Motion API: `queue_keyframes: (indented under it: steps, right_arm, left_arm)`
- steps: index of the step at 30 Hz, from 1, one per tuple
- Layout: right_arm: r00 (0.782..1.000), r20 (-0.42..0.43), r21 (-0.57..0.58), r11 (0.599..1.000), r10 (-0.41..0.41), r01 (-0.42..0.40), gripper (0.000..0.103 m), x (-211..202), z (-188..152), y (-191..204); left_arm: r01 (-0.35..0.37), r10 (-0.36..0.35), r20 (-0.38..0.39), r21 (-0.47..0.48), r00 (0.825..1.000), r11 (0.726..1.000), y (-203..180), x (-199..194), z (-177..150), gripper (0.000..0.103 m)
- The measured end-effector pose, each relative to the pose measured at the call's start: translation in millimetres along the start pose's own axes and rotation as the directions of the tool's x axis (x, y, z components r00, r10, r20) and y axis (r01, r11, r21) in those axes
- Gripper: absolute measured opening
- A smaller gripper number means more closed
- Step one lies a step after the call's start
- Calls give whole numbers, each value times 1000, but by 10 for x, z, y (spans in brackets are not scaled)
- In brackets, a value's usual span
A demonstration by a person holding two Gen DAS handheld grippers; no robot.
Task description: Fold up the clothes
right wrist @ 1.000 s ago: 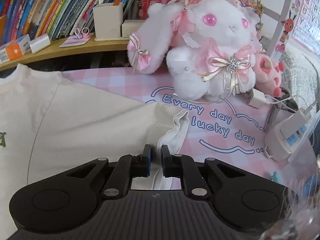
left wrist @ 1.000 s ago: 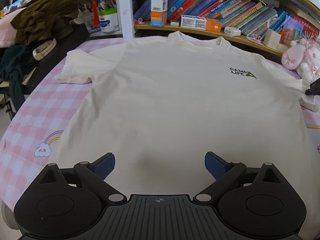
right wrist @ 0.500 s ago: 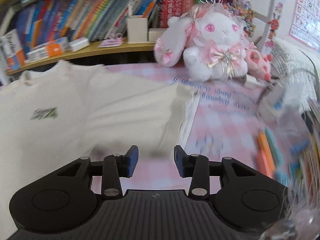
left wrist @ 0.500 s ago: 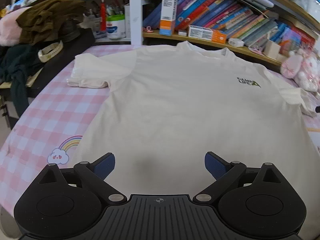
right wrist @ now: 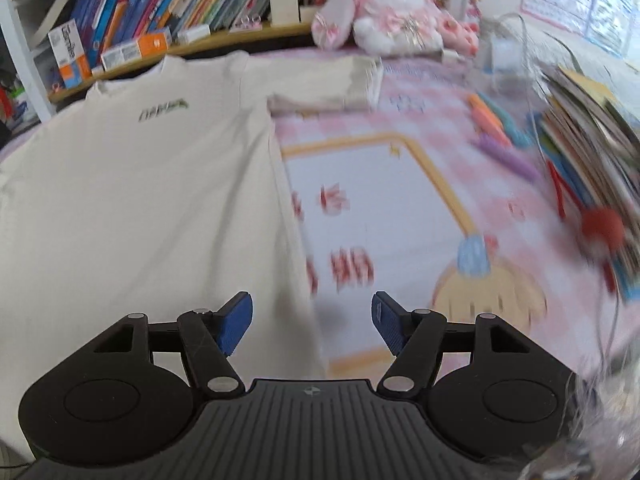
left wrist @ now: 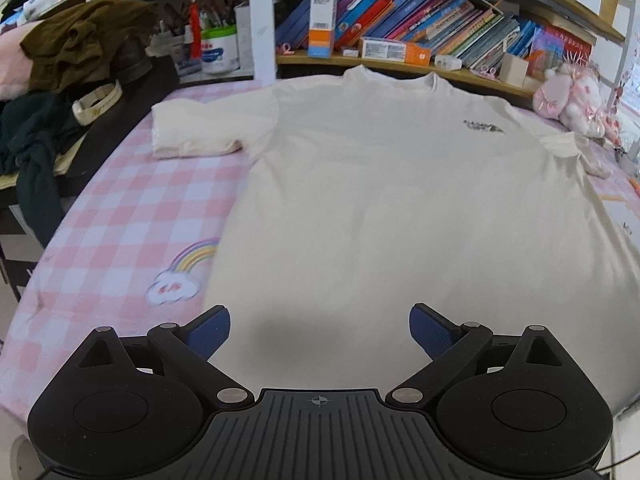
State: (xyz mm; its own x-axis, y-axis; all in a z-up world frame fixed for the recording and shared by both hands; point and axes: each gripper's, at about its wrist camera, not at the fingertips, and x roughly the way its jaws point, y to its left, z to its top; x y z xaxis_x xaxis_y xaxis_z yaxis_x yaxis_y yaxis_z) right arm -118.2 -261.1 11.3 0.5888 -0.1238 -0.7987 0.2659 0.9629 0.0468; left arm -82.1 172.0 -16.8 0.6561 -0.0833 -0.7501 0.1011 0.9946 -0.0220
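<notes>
bench point(left wrist: 120, 216): pink check cloth | t-shirt point(left wrist: 400, 200) flat, cream | bookshelf point(left wrist: 400, 20) far | left gripper point(left wrist: 320, 330) fingers wide apart, empty | right gripper point(right wrist: 312, 322) fingers opening, empty

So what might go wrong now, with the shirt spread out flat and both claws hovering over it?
1. The right claw, its jaws opening and empty, sits over the T-shirt side edge; a pinch there may catch the pink tablecloth too.
2. The sleeve near the plush rabbit looks doubled under, so a fold may set unevenly.
3. Pens and books lie close by; a wide swing could knock them.
</notes>
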Motion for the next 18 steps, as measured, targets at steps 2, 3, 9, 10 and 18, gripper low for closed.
queue_keyframes:
  steps: [2, 3, 9, 10, 18]
  right_arm:
    - [1000, -9, 4, 1000, -18, 18, 62, -54, -127, 26]
    - [1000, -14, 2, 1000, -22, 23, 62, -72, -170, 32]
    - [999, -35, 5, 999, -37, 37, 61, -137, -363, 34]
    - [999, -36, 10, 999, -37, 37, 60, -147, -379, 30]
    - [999, -23, 27, 999, -36, 37, 55, -199, -452, 27]
  left_arm:
    - [-1, 1, -6, -9, 1000, 1000, 91, -32, -42, 98]
    - [-2, 1, -9, -14, 1000, 1000, 130, -45, -58, 98]
    - [-14, 13, -21, -31, 1000, 999, 290, -85, -154, 98]
    - [-18, 17, -24, -39, 1000, 999, 307, -88, -169, 98]
    - [-14, 9, -52, -99, 999, 995, 386, -68, -236, 98]
